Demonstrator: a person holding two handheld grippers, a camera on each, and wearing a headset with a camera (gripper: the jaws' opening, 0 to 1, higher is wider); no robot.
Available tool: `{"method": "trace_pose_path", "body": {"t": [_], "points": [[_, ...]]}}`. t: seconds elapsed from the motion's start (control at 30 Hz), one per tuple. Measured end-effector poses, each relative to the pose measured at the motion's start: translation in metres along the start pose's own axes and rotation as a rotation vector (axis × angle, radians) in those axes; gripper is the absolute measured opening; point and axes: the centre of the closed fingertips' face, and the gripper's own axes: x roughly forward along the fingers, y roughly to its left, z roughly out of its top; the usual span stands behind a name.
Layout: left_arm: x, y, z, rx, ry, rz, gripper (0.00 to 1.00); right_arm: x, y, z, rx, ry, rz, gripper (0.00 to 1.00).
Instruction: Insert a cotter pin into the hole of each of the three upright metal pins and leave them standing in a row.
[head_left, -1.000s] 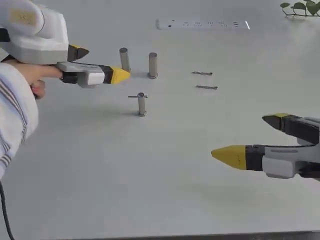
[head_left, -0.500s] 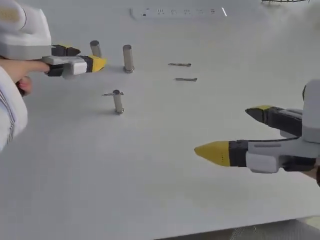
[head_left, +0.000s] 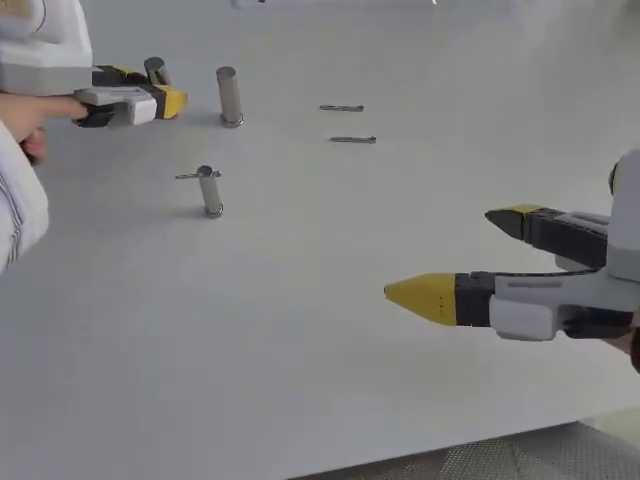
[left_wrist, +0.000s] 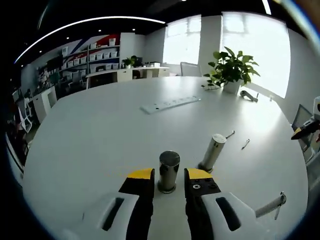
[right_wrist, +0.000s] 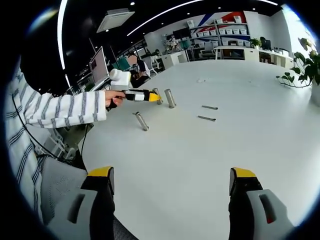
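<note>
Three upright metal pins stand on the white table (head_left: 300, 330). My left gripper (head_left: 145, 86) (left_wrist: 169, 176) is open, its yellow-tipped jaws standing close on either side of the far-left pin (head_left: 155, 70) (left_wrist: 169, 167) with thin gaps showing. The second pin (head_left: 229, 95) (left_wrist: 214, 150) stands bare just to its right. Nearer stands the third pin (head_left: 209, 190) (right_wrist: 141, 121) with a cotter pin through its top. Two loose cotter pins (head_left: 342, 107) (head_left: 353, 139) lie to the right. My right gripper (head_left: 450, 258) (right_wrist: 171, 180) hovers wide open and holds nothing, well short of them.
A white power strip (left_wrist: 170, 104) lies at the far side of the table, with a potted plant (left_wrist: 232, 70) beyond it. A striped sleeve (right_wrist: 60, 112) reaches in from the left. The table's near edge (head_left: 420, 455) runs below my right gripper.
The head camera has shifted. My left gripper has moved in on the far-left pin and its jaws have narrowed around it. The right gripper has hardly moved.
</note>
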Motion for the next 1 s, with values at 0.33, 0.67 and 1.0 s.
{"method": "trace_pose_path", "body": {"t": [0.33,0.67,1.0], "points": [[-0.001,-0.004,0.001,0.023,-0.007,-0.021,0.1,0.003,0.005,-0.003,0.011,0.008,0.016,0.93],[-0.009,-0.007,0.0,0.119,0.03,-0.01,0.09,0.003,0.008,-0.004,0.003,0.007,0.027,0.93],[-0.044,-0.025,0.031,0.191,0.012,-0.07,0.09,0.0,0.013,0.005,-0.034,-0.018,0.041,0.95]]}}
